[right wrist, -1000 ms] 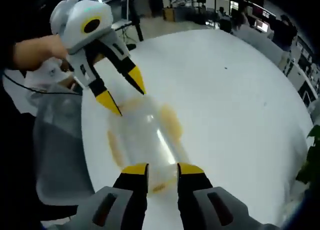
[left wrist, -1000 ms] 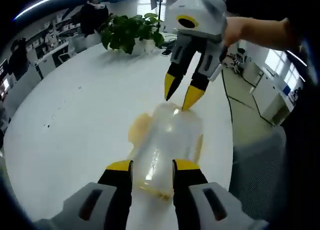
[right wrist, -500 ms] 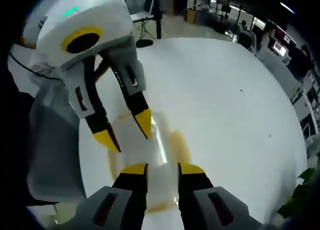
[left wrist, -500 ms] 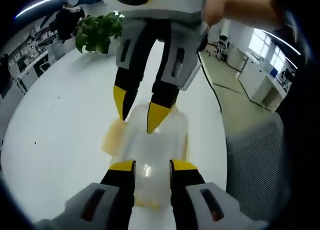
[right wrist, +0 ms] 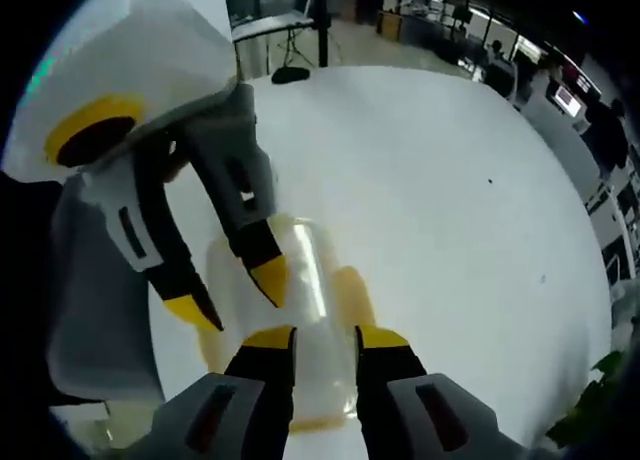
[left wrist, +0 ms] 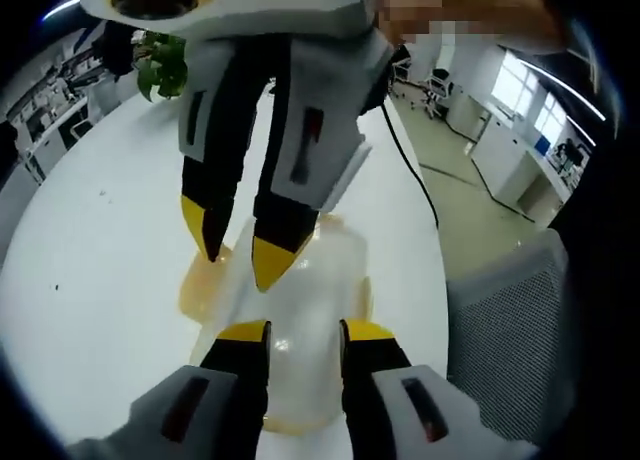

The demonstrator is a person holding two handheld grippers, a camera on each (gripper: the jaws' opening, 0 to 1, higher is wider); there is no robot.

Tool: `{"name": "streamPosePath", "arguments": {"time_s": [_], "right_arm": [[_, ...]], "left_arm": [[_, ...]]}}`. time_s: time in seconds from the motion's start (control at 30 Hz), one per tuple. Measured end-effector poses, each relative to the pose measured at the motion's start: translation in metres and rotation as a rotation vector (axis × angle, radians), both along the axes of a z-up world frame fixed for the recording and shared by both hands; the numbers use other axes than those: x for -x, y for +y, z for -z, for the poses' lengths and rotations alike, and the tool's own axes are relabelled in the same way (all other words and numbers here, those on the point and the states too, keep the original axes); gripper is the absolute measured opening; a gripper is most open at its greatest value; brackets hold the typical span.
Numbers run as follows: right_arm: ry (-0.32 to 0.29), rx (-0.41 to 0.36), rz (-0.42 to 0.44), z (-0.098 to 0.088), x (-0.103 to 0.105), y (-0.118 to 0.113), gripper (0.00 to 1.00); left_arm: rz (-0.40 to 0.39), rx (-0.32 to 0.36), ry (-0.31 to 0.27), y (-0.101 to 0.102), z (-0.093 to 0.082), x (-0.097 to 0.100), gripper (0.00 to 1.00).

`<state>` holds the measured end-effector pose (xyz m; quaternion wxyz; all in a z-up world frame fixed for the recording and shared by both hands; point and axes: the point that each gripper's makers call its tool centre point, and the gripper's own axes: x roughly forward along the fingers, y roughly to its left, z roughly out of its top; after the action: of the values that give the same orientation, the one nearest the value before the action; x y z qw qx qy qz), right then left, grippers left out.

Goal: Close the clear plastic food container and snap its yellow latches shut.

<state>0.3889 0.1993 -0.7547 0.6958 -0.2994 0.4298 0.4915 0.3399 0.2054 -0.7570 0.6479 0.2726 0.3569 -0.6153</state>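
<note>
The clear plastic container (left wrist: pixel 310 280) lies on the white table (left wrist: pixel 90 260), with yellow latches (left wrist: pixel 200 285) at its sides. My left gripper (left wrist: pixel 303 332) is open, its jaws straddling the container's near end. My right gripper (left wrist: pixel 238 248) comes down from above, open, its yellow fingertips (left wrist: pixel 270 262) just over the lid. In the right gripper view the container (right wrist: pixel 305 265) runs out from between the right gripper's (right wrist: pixel 324 338) own jaws. There the left gripper (right wrist: pixel 230 295) reaches in from the left, tips on or just above the lid. A yellow latch (right wrist: pixel 352 292) shows on the right side.
A grey mesh chair back (left wrist: pixel 510 330) stands beside the table edge near the container, also visible as the chair (right wrist: pixel 95 280). A potted plant (left wrist: pixel 160 65) sits far across the table. Office desks and people lie beyond the table (right wrist: pixel 450 210).
Both grippers have closed in on each other over the container; each now looms much larger in the other's view. The container has stayed where it was on the table.
</note>
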Motion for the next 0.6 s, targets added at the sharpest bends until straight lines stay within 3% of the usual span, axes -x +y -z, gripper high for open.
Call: {"name": "streamPosePath", "arguments": {"time_s": [0.33,0.43,0.6], "right_arm": [[0.013,0.019,-0.021,0.010,-0.003,0.002,0.24],[0.035,0.043,-0.023,0.014,-0.004,-0.001,0.26],[0.074,0.015,-0.022,0.016,-0.005,0.004,0.26]], "left_arm": [[-0.012,-0.020,-0.003,0.001,0.004,0.006,0.29],[0.000,-0.037,-0.033,0.000,0.004,0.012,0.34],[0.033,-0.055,-0.112,-0.004,0.008,0.015,0.42]]}}
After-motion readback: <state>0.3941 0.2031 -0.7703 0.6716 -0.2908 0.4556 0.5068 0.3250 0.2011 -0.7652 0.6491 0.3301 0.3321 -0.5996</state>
